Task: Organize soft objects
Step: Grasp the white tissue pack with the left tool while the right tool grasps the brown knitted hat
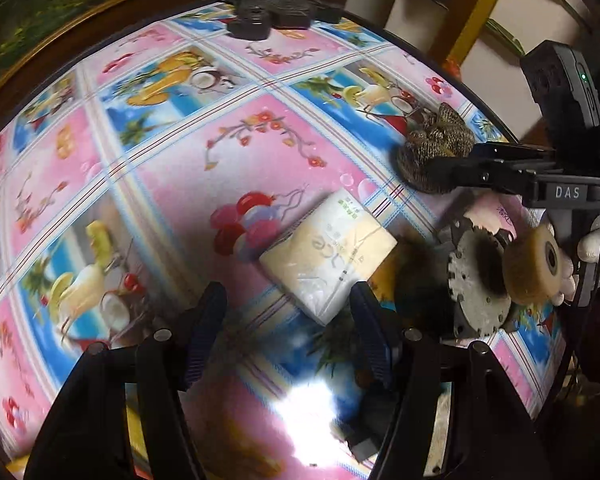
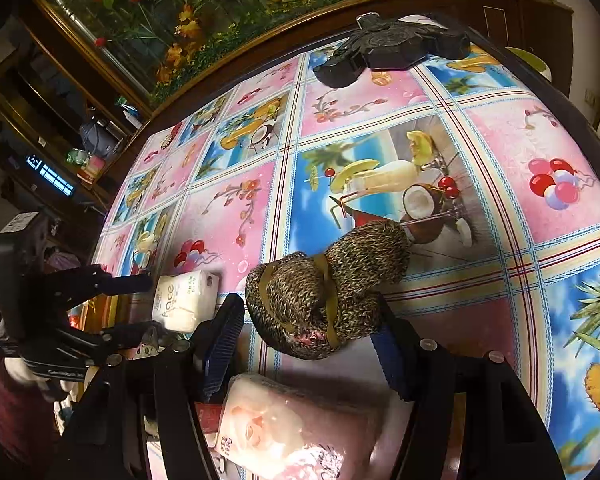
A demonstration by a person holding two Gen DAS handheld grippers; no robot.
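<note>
Knitted bundle [image 2: 324, 292] sits gripped in the right tool [image 2: 308, 320], its underside hidden; left tool [image 1: 288, 320] gapes empty.

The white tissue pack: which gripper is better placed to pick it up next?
Left. The left gripper hangs open just before the tissue pack; the right gripper has the knitted bundle between its jaws.

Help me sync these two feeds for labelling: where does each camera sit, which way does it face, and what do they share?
Left wrist: on the left gripper, looking down at the white tissue pack; its own fingers, the right gripper and a gloved hand show.
Right wrist: on the right gripper, looking down at the knitted bundle between its fingers; the left gripper shows.
Shared: pack, bundle, patterned tablecloth.
</note>
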